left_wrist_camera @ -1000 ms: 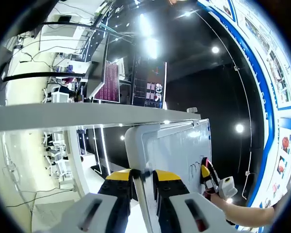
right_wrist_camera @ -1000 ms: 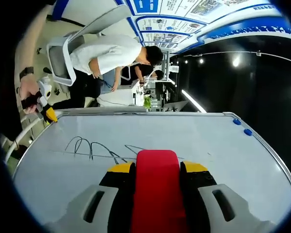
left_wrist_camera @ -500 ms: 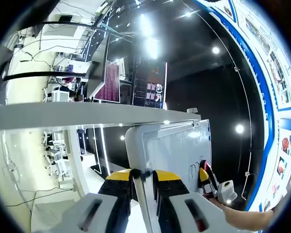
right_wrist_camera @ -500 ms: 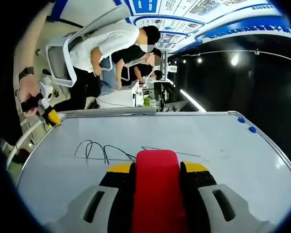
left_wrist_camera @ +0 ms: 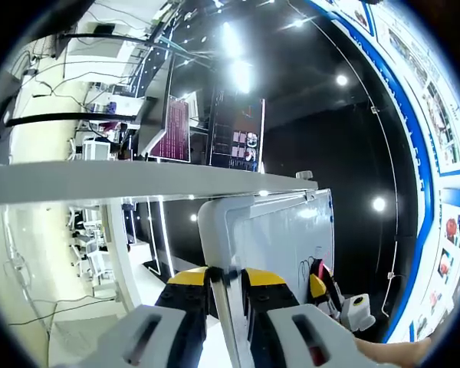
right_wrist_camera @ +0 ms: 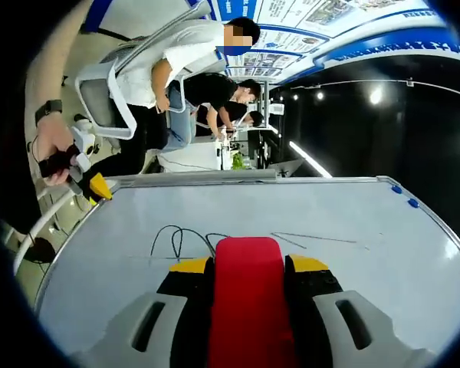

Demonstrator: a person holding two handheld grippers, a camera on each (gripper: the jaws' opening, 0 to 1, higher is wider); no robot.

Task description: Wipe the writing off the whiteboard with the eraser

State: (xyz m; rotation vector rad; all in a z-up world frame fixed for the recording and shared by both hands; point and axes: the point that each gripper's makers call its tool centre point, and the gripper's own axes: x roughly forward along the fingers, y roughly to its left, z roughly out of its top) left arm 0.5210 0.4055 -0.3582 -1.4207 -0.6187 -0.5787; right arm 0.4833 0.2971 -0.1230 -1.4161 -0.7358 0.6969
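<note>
Right gripper (right_wrist_camera: 248, 268): jaws closed on the red eraser (right_wrist_camera: 248, 295), which sits between the two yellow-tipped jaws and stands against the whiteboard surface, near the board's edge closest to this camera.
Left gripper (left_wrist_camera: 225, 277): jaws clamped on the frame at a corner of the whiteboard (left_wrist_camera: 287, 234); the board edge runs between the two jaws.
Whiteboard (right_wrist_camera: 291, 215): white surface in a pale frame with rounded corners.
Writing (right_wrist_camera: 185, 239): thin dark loops, just beyond the eraser tip and slightly toward the left gripper's corner; one long faint line (right_wrist_camera: 322, 238) extends from the loops toward the opposite edge. No letters or words can be made out.
Magnets (right_wrist_camera: 404, 196): two small blue dots close to the far corner of the board, beside the frame.
Left gripper, seen in the right gripper view (right_wrist_camera: 98, 186): yellow tip at the board's corner, held by a hand (right_wrist_camera: 54, 146).
Right gripper, seen in the left gripper view (left_wrist_camera: 320, 284): on the board face beside the writing (left_wrist_camera: 307, 264).
Posters (right_wrist_camera: 291, 11): blue-bordered wall panels; the text is too small to read.
Monitors (left_wrist_camera: 234, 142): lit screens beyond a grey shelf; content illegible.
People (right_wrist_camera: 184, 69): bent over beside a white chair beyond the board.
</note>
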